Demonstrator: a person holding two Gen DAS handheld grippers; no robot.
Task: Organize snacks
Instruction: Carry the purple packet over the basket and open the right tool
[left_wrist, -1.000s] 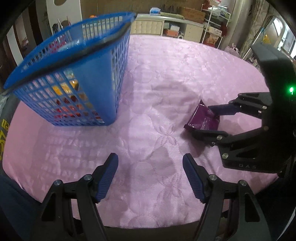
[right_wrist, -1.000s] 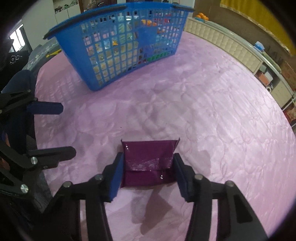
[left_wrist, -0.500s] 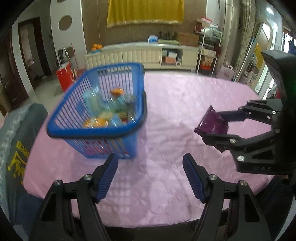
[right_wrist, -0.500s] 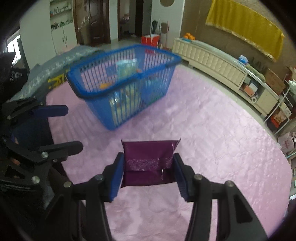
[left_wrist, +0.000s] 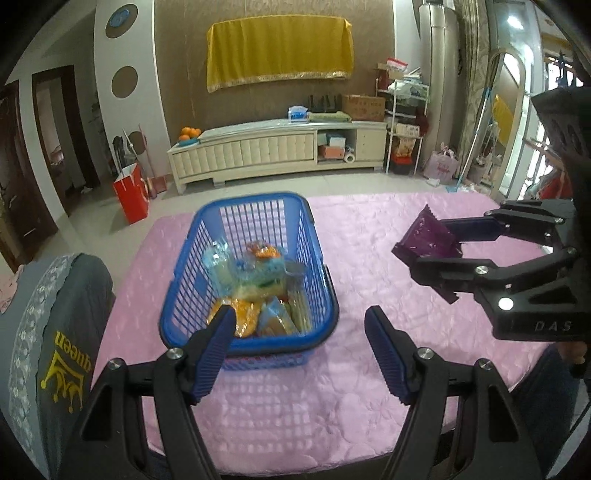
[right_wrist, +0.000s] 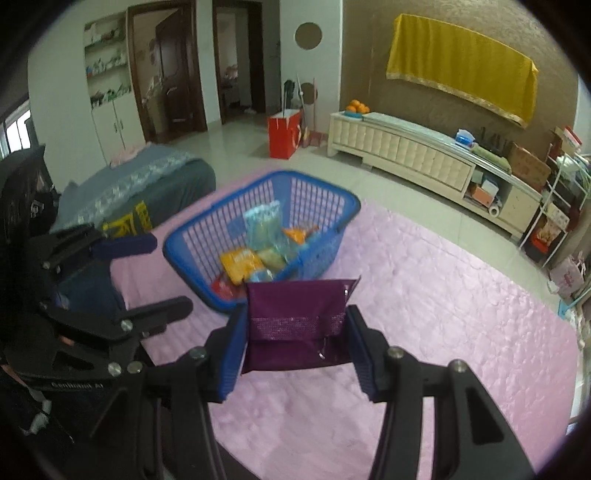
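A purple packet (right_wrist: 295, 325) is clamped between the 2 blue pads of the right gripper (right_wrist: 295, 343), held clear above the bench (right_wrist: 461, 332). In the left wrist view the same packet (left_wrist: 424, 240) is seen in the right gripper (left_wrist: 439, 247), to the right of the basket (left_wrist: 184, 295) and off the pink cover.

The left gripper (left_wrist: 299, 354) is spread wide with nothing between its fingers (left_wrist: 218, 347); its left finger is seen in front of the basket's near rim.

The blue basket (right_wrist: 192, 243) stands upright on the bench (left_wrist: 369, 229), toward its left side. Several snack bags (left_wrist: 255, 291) lie inside it, orange, yellow and clear-blue ones among them; exact count cannot be told.

A grey cushion (left_wrist: 55, 325) with yellow print is seen at the bench's left edge.
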